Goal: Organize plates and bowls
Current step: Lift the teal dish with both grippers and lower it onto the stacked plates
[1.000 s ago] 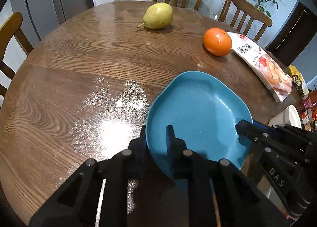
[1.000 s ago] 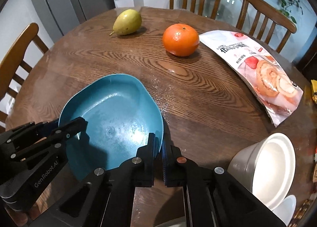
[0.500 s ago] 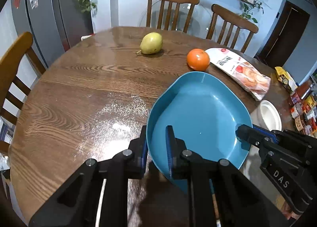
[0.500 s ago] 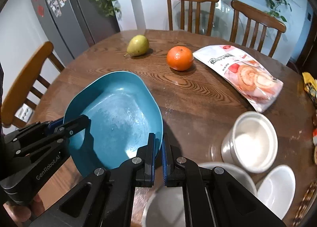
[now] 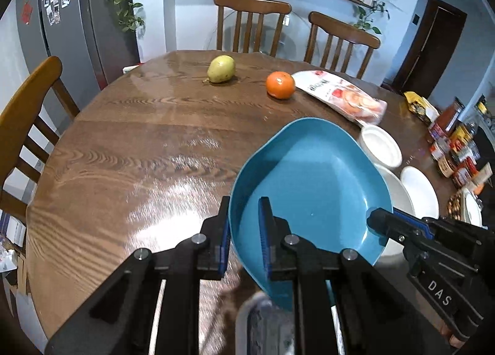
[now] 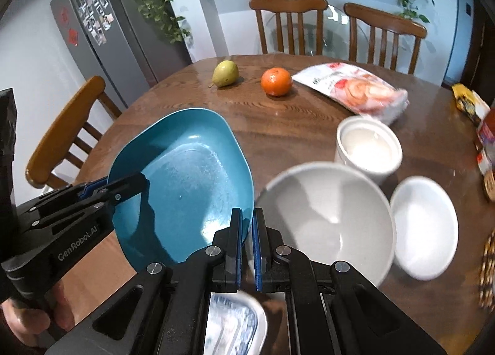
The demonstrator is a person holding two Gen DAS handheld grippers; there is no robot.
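Two grippers: you hold one blue plate (image 5: 312, 188) between them.
Left gripper (image 5: 244, 231): you grasp its left rim.
Right gripper (image 6: 246, 231): clenched on its right rim.
Plate: lifted, tilted, above the table (image 5: 139, 144), beside the white bowls (image 6: 328, 215).

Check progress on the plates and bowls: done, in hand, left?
Done: nothing looks stacked yet. In hand: both grippers, left gripper and right gripper, are shut on opposite rims of the blue plate, held tilted above the table. Left: large white bowl, small white dish and white cup sit separately.
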